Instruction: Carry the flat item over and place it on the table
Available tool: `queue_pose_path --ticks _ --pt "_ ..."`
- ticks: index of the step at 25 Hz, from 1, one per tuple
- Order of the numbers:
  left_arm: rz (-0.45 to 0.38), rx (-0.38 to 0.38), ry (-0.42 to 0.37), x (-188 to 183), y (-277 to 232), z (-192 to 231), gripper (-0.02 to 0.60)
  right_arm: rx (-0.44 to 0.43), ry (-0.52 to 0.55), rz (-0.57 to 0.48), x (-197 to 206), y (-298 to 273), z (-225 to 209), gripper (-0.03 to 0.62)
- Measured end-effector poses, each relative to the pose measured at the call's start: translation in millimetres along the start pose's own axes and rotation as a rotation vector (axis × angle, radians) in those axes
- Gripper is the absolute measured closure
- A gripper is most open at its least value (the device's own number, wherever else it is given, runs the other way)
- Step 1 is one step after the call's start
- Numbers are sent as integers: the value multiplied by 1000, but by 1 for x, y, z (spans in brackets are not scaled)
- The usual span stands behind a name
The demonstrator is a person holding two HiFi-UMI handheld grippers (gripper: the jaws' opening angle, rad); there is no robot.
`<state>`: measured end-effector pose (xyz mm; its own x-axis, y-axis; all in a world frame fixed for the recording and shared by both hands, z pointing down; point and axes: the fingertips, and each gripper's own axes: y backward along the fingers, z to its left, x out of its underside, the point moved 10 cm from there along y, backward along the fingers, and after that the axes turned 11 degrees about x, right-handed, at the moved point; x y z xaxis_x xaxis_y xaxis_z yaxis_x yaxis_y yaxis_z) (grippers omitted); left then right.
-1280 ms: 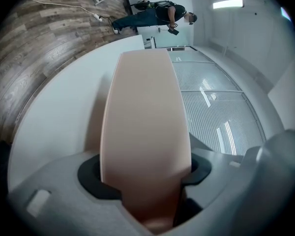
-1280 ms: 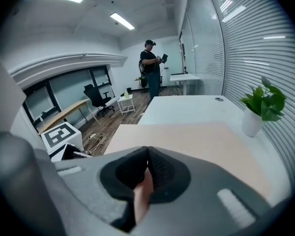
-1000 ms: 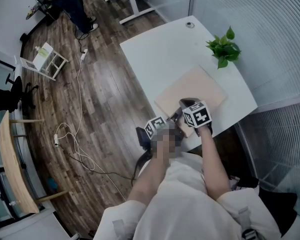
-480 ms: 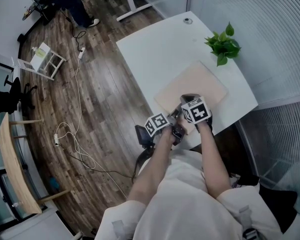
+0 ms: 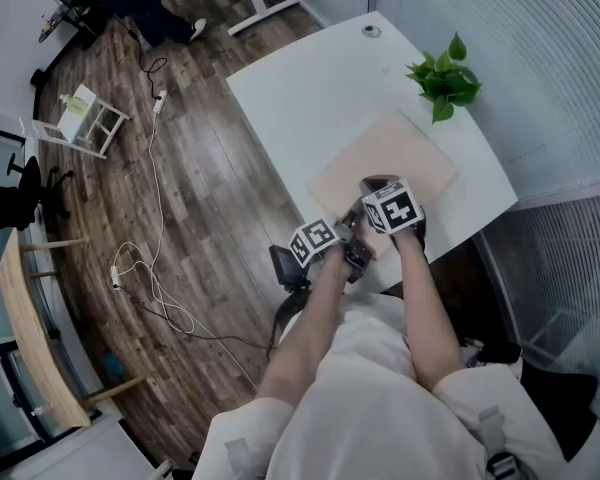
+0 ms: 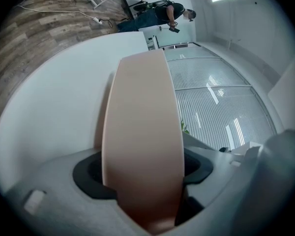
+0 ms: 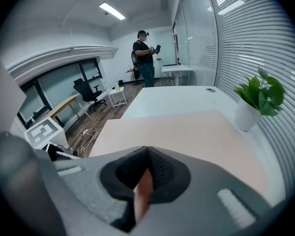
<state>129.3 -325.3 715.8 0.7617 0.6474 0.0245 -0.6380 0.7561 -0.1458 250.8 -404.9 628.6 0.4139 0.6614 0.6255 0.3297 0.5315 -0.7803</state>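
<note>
Left side first: the left claw [image 5: 354, 255] sits at the near edge of the white bench [image 5: 310, 78]. Its jaws are opening right now, spread about as wide as they go. The flat pale-pink rectangular board [image 6: 142, 146] runs straight out between them, but the dark pads look to be backing off its faces, not pinching. So that side reads as letting go.

From that claw the board stretches forward and away across the bench top. In the head view it lies flat on the surface, with its near edge close to the bench's near edge.

Now the right claw [image 5: 373, 192], just to the right of its partner and on the same near edge of the board. No release here: in the right gripper view the black pads are pinched together on a sliver of pink board edge. The rest of the board [image 7: 187, 132] fans out ahead of it. A small green plant in a white pot [image 7: 258, 100] stands ahead and to the right of that claw, just off the board's far right edge.

My read is that the carry is over and this is the set-down, half released. The next move calls for the right claw to open too. Both should then back straight out toward the person, level and slow, so the pads don't drag the board off the bench edge.
</note>
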Motion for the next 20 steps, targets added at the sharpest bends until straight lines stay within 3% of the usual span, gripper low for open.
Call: queue_pose_path --ticks 20 --pt "-16 -52 8 3 9 6 256 62 45 -11 2 -9 0 594"
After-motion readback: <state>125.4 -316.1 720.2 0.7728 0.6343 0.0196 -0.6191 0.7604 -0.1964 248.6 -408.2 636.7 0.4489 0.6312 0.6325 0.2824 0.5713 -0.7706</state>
